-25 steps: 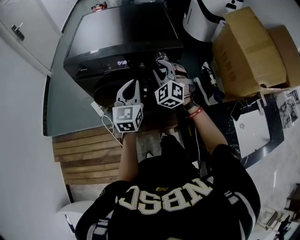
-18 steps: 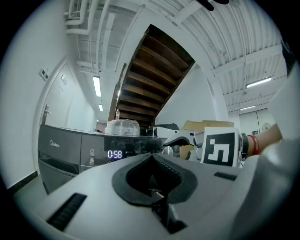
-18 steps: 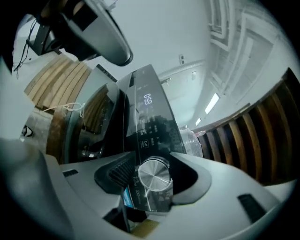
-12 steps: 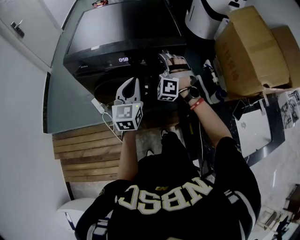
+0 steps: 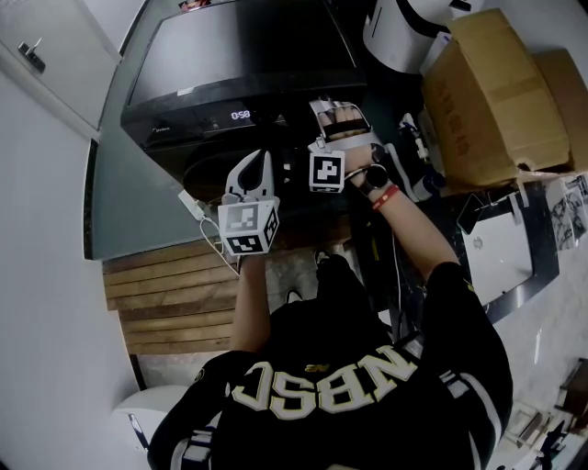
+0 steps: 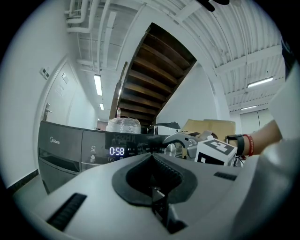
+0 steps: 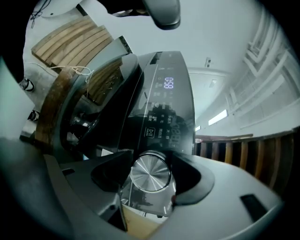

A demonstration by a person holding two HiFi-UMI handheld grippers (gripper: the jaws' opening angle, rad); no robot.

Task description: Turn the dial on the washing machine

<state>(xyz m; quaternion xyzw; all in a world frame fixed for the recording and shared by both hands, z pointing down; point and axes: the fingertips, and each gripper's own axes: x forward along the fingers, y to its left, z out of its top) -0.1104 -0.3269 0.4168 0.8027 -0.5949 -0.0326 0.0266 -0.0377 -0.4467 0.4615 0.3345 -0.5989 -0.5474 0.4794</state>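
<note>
The black washing machine (image 5: pixel 239 55) shows a lit display (image 5: pixel 241 116) on its front panel. Its round silver dial (image 7: pixel 151 172) sits between the jaws of my right gripper (image 7: pixel 151 157), which are opening, with a slim gap at the pads. In the head view my right gripper (image 5: pixel 335 110) is up against the panel's right end. My left gripper (image 5: pixel 260 161) hangs shut and empty lower left of it, in front of the door. The left gripper view has the display (image 6: pixel 116 151), the dial (image 6: pixel 171 149) and my right gripper (image 6: pixel 187 140) beyond the shut tips (image 6: pixel 151 155).
Cardboard boxes (image 5: pixel 496 92) stand to the right of the machine and a white appliance (image 5: pixel 404 27) behind it. Wooden boards (image 5: pixel 170 294) lie on the floor at the left, with a white cable (image 5: pixel 197 220) near them. A white door (image 5: pixel 46 64) lies at the far left.
My right gripper has rolled at the dial, its marker cube turning, and it sits a little higher against the panel. Its jaws have spread. The left gripper has barely moved.
</note>
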